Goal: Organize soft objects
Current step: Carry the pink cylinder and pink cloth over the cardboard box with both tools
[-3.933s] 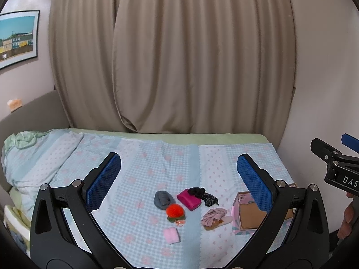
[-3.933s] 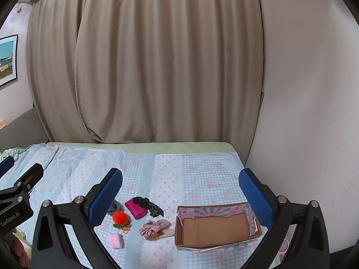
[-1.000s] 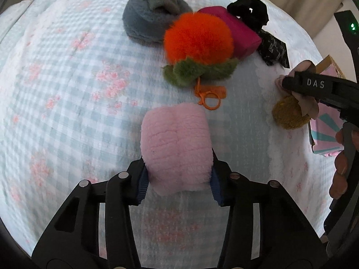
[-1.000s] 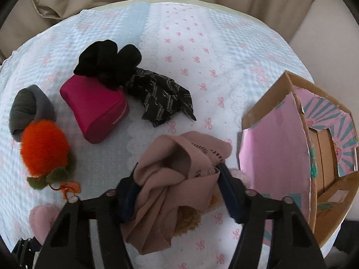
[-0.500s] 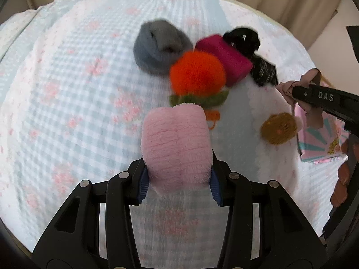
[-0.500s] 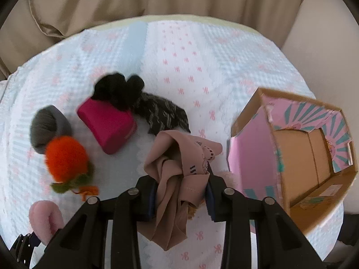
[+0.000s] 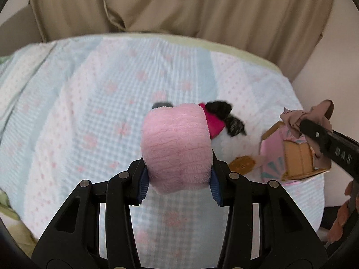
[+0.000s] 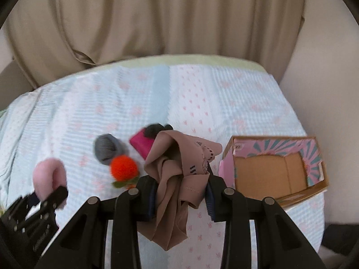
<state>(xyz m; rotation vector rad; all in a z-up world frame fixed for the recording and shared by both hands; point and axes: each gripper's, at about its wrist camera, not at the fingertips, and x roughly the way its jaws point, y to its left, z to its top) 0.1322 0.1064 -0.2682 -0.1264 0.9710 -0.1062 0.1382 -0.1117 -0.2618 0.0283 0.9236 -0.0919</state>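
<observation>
The left gripper (image 7: 178, 187) is clamped on a pink fluffy pad (image 7: 177, 144), its blue pads pressing into the lower sides so the fluff bulges above them. The right gripper (image 8: 180, 194) is squeezed tight on a bunched beige cloth (image 8: 179, 172), which stands up above the jaws and hangs in folds below them. Both things are clear of the bedspread (image 8: 202, 98), held in the air above it.

Outward from there, the items not yet picked up lie together on the bed: a grey woolly ball (image 8: 106, 149), an orange pompom (image 8: 123, 168) with a green fringe touching it, a magenta pouch (image 8: 141, 144) just behind, and a black scrunchie (image 7: 218, 108) lying against the pouch. A small tan round thing (image 7: 242, 163) sits on the bed just beside the box.

The step in hand looks like the carry: two soft items gripped and lifted, likely headed for the cardboard box (image 8: 278, 172) at the right. The next move calls for bringing each gripper over the box's open top, low enough that the item drops inside the walls, then opening the jaws. The loose cloth could snag on a pad or drape over the rim.

The box's brown floor is bare in the right wrist view; nothing is in it so far as can be seen.
</observation>
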